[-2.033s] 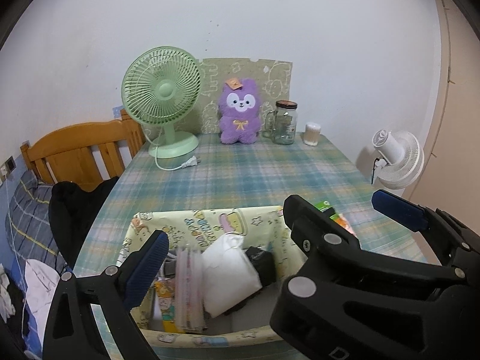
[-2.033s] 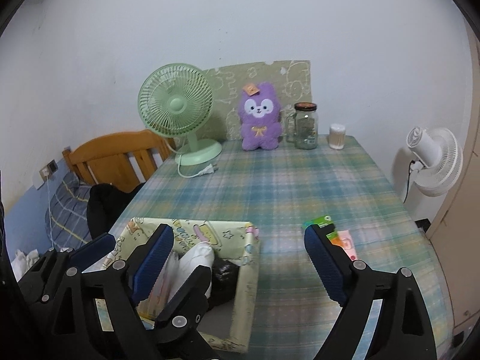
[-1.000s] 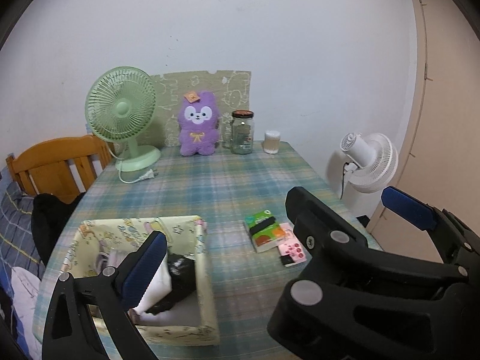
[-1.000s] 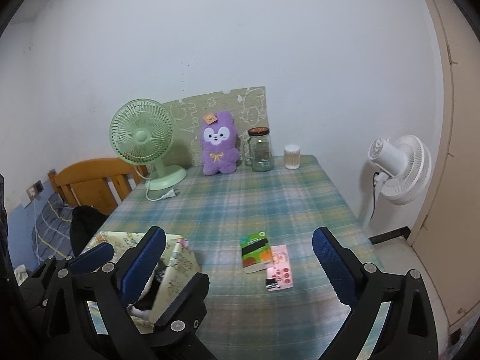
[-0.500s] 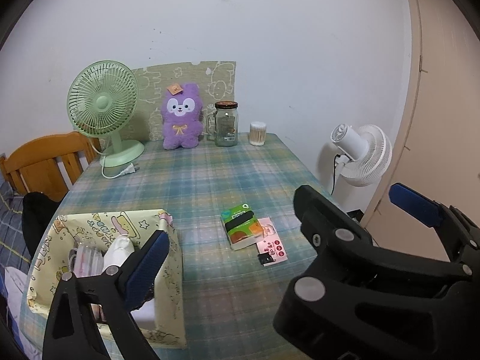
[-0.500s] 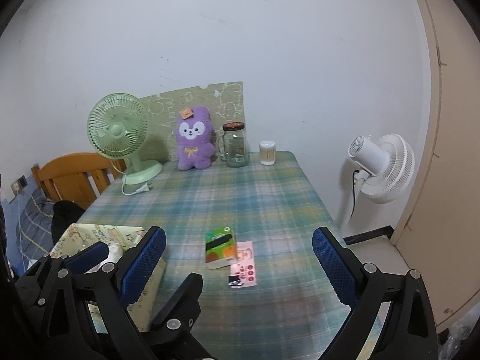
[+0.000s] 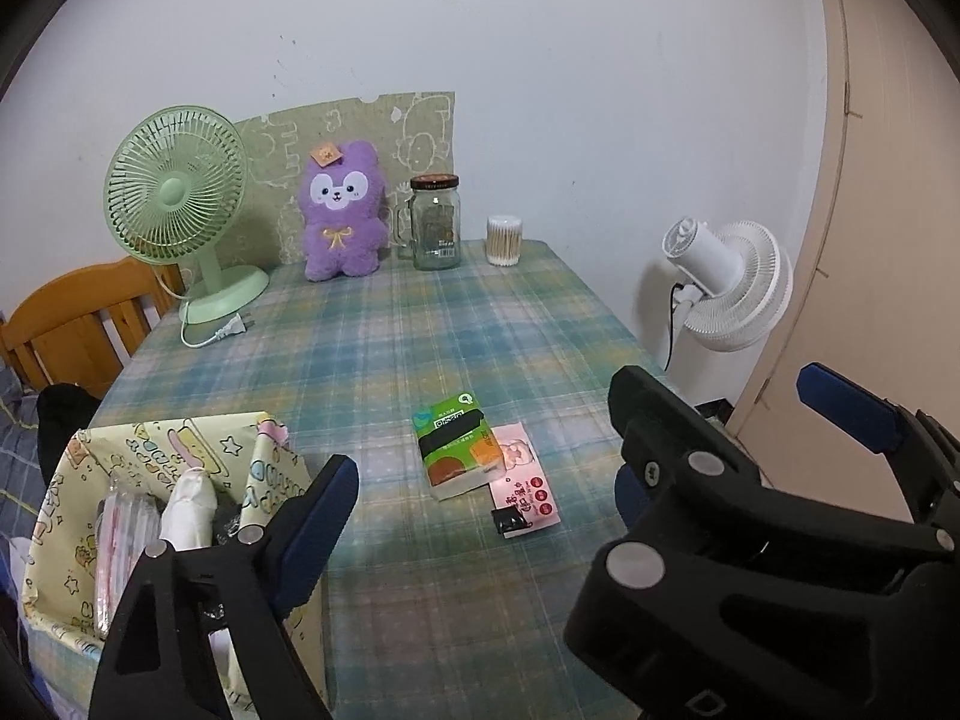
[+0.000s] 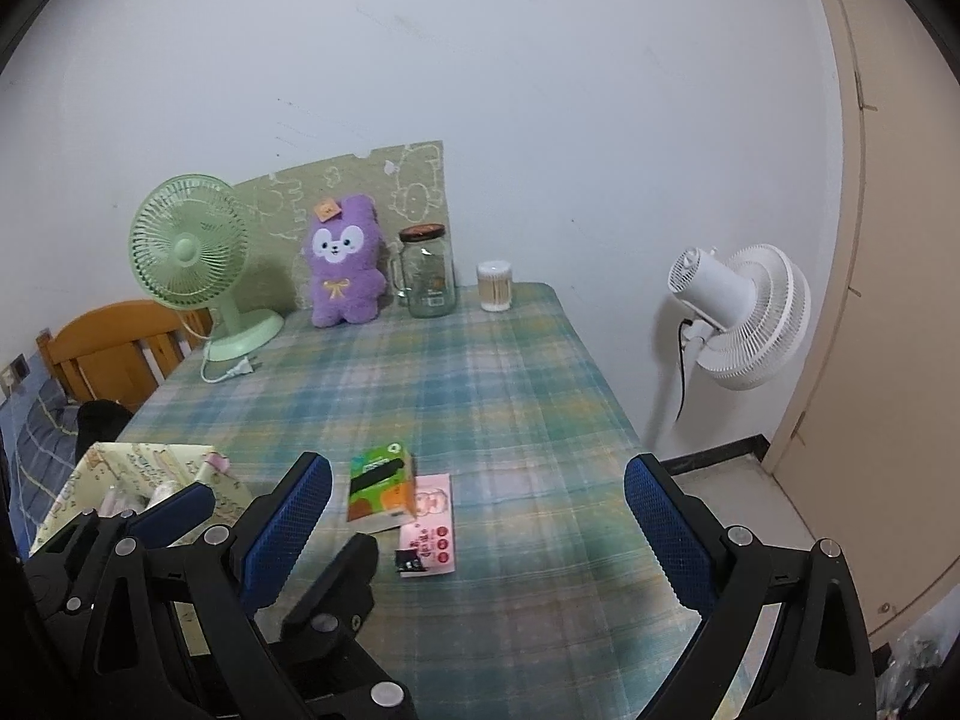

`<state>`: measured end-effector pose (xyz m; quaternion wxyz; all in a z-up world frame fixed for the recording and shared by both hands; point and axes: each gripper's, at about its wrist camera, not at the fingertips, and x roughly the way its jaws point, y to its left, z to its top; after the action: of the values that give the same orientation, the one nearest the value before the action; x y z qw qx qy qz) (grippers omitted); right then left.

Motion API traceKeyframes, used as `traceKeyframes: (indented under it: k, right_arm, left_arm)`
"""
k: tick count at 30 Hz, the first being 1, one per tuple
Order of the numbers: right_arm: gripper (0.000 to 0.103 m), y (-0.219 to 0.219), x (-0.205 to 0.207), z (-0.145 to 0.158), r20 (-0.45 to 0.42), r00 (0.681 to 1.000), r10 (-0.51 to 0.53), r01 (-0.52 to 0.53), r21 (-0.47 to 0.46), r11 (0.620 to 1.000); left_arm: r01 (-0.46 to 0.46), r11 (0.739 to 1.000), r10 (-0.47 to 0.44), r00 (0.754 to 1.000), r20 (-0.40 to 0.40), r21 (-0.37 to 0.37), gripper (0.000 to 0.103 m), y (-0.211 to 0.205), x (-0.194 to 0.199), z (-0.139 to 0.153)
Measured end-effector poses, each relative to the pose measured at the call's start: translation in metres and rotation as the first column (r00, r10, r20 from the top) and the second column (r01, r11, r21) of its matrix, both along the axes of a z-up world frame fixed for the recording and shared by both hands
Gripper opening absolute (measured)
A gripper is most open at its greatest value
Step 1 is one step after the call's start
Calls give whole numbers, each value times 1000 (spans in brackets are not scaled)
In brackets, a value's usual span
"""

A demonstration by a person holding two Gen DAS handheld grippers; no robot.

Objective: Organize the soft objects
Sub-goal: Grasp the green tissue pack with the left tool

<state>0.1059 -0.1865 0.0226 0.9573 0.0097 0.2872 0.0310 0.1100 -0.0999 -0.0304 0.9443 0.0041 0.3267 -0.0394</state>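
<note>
Right wrist view shows the right gripper spread wide and empty above the plaid table; the left gripper likewise gapes empty. Green tissue pack and pink packet touch, right of the patterned box.

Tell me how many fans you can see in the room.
2. A green desk fan stands at the table's far left, beside the purple plush. A white fan stands off the table's right side, near the wall.
</note>
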Motion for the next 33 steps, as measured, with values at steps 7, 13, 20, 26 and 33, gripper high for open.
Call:
traceKeyframes:
  k: [7,13,20,26,33]
  right_arm:
    - [100,-7,19,-11,-26,1000,-15,15,2,1000]
    - [100,-13,34,-21,-48,999,-22,22,13,1000]
    - [100,-14,49,-32,-56,998,-28,27,-5,1000]
    - [100,-16,65,-41,-64,997,-34,33,-24,999]
    - [100,-19,82,-57,-104,994,-33,33,-6,999]
  left_arm:
    - [-3,1000,3,1000,-30,3,84,-7,19,-11]
    - [-23,1000,23,998,-55,-2,84,-11,34,-21]
    - [-48,999,48,994,-99,-2,84,-12,51,-34]
    - [-63,998,63,990,-126,-1,84,-14,68,-45]
    - [-81,997,79,982,-169,-6,84,-11,88,-61]
